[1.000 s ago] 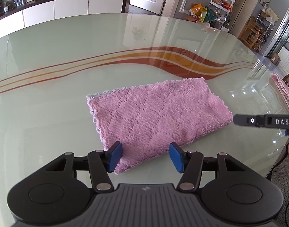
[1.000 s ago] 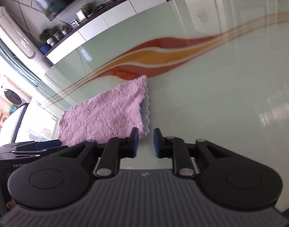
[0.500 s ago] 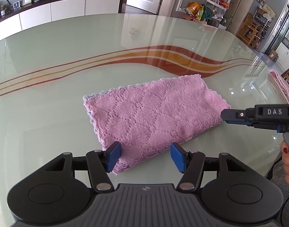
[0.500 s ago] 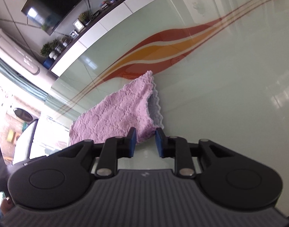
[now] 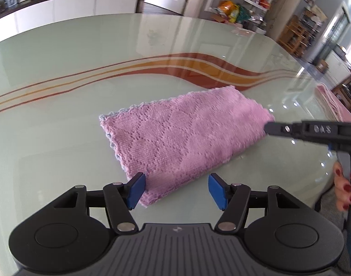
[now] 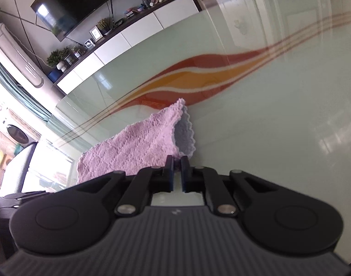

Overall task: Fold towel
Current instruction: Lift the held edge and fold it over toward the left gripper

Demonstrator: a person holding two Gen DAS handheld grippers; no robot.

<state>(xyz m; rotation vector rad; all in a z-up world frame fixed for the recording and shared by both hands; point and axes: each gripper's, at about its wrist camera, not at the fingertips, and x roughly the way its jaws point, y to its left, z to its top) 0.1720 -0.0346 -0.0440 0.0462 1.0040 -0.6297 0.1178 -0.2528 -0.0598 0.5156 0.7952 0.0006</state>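
Observation:
A pink knitted towel (image 5: pixel 184 138) lies folded on the glass table. My left gripper (image 5: pixel 175 191) is open, its blue pads on either side of the towel's near corner, just above the table. My right gripper (image 6: pixel 177 174) is shut on the towel's (image 6: pixel 138 147) right corner and lifts that edge, showing the pale blue underside. The right gripper also shows in the left wrist view (image 5: pixel 272 128) at the towel's right end.
The glass table (image 5: pixel 83 69) has red and orange wave stripes. Another pink cloth (image 5: pixel 331 101) lies at the table's far right edge. White cabinets (image 5: pixel 60 7) stand behind the table. A person's hand (image 5: pixel 345 184) holds the right gripper.
My right gripper has moved onto the towel's right corner, closed on it and raised that edge. The left gripper stays open at the near corner.

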